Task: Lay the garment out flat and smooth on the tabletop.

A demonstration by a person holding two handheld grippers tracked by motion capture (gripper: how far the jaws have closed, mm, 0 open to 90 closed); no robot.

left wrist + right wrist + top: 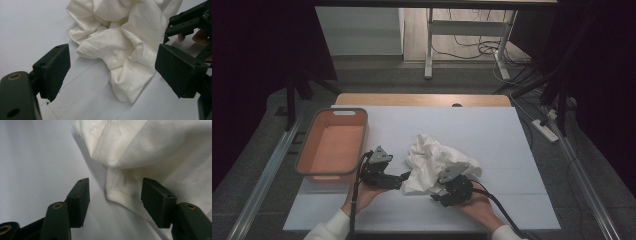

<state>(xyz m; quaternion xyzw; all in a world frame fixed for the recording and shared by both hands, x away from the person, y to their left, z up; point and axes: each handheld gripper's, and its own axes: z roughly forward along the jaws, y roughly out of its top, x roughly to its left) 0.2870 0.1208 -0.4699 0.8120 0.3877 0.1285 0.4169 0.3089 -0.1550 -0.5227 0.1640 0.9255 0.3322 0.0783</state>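
Observation:
A crumpled white cloth [437, 160] lies in a heap on the white sheet near the table's front middle. My left gripper [406, 177] sits at the cloth's left edge, open, its jaws spread wide with the cloth's [125, 55] lower fold between and just beyond them. My right gripper [438, 194] rests at the cloth's front right, also open. In the right gripper view a hemmed corner of the cloth [120, 195] lies between the two jaws, untouched by either pad. The right gripper [190, 22] shows at the far right in the left gripper view.
An orange bin [333, 145] with a grey rim stands at the left of the table, close to my left hand. The white sheet [492, 130] covers most of the wooden tabletop. Table legs, cables and a power strip [546, 129] lie on the floor beyond.

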